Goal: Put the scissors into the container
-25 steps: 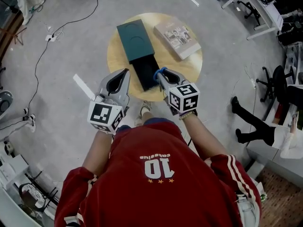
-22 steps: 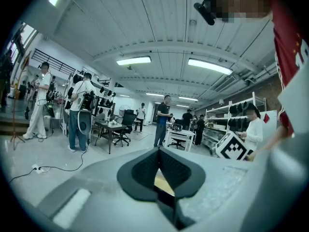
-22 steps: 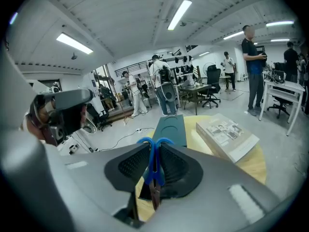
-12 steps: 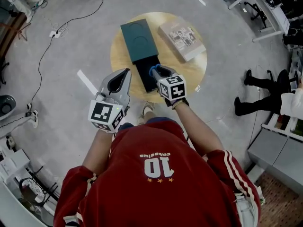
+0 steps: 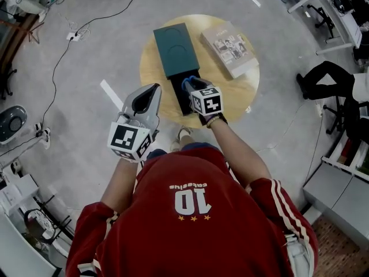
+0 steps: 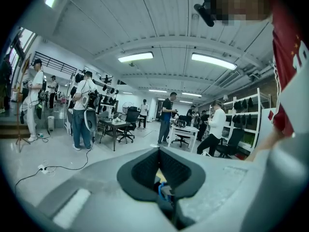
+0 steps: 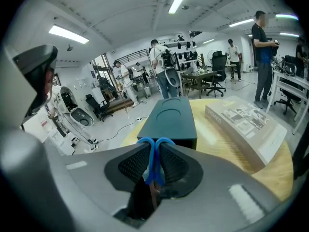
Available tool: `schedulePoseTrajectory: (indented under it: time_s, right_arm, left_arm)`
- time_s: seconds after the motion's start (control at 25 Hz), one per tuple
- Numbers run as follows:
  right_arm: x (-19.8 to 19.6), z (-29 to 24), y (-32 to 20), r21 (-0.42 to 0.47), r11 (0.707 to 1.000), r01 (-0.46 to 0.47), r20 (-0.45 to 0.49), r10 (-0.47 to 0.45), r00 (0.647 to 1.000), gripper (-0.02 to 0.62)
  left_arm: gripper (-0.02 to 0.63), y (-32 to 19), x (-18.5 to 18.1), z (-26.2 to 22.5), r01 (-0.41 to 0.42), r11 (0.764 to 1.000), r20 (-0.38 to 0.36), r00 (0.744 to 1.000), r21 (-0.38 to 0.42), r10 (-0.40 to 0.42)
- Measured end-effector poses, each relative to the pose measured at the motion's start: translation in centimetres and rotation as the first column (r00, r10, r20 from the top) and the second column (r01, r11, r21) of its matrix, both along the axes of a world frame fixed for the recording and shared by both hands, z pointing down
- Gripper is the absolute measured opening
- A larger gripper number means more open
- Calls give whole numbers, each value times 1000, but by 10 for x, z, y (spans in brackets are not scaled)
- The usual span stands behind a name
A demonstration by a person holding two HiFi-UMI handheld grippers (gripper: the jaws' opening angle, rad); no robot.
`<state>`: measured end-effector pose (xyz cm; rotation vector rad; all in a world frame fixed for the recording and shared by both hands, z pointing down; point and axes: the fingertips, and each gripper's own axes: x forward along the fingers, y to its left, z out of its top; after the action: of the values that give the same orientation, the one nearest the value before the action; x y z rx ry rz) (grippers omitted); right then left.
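A dark green container (image 5: 176, 48) lies on the round wooden table (image 5: 233, 91), its black drawer (image 5: 179, 97) pulled out toward me. My right gripper (image 5: 189, 85) hangs over the drawer's inner end, shut on the blue-handled scissors (image 5: 185, 83). In the right gripper view the blue handle loops (image 7: 147, 143) are pinched upright between the pads of the right gripper (image 7: 154, 151), with the container (image 7: 173, 115) just ahead. My left gripper (image 5: 153, 89) hovers at the table's left front edge, jaws together and holding nothing; in the left gripper view the tips of the left gripper (image 6: 158, 151) meet.
A flat printed box (image 5: 230, 48) lies on the table's right side, also in the right gripper view (image 7: 246, 124). Cables trail on the floor (image 5: 63, 56) at the left. Desks, chairs and several people stand around the room.
My right gripper has carried the scissors left and forward, from the drawer's right edge to over the drawer near the container body. The left gripper has stayed put.
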<state>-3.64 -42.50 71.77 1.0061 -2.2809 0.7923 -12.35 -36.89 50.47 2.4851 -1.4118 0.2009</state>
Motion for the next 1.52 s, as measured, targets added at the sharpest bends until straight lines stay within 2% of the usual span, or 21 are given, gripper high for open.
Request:
schedulePoseTrajectory:
  time_s: [0.36,0.56,0.84,1.16,1.52]
  right_arm:
    - [-2,34,-8,-51,999,20,-62,-23,998,77]
    - [1,41,-10,-46,999,19,-92,-24,995,80]
    - [5,34,-13,-27,1000,15,-89,-18,996,98]
    - [16,16,-12,6,1000,-16,-78,17,997,98]
    - [26,-37,-3,119,992,-47,-64,55,996,98]
  left_arm:
    - [3,-6,-7,8,24,999,13,1000,-30,-23]
    - [3,-10,-4,16,22,999,7,1000,-44,-22]
    - [3,-12,-1,16,19,999,7,1000,-43,-19]
    - [3,-7,-1,9,19,1000,0,1000,-16,-19]
    - [3,14,-2,-9,15,1000,-16,1000,25,-14]
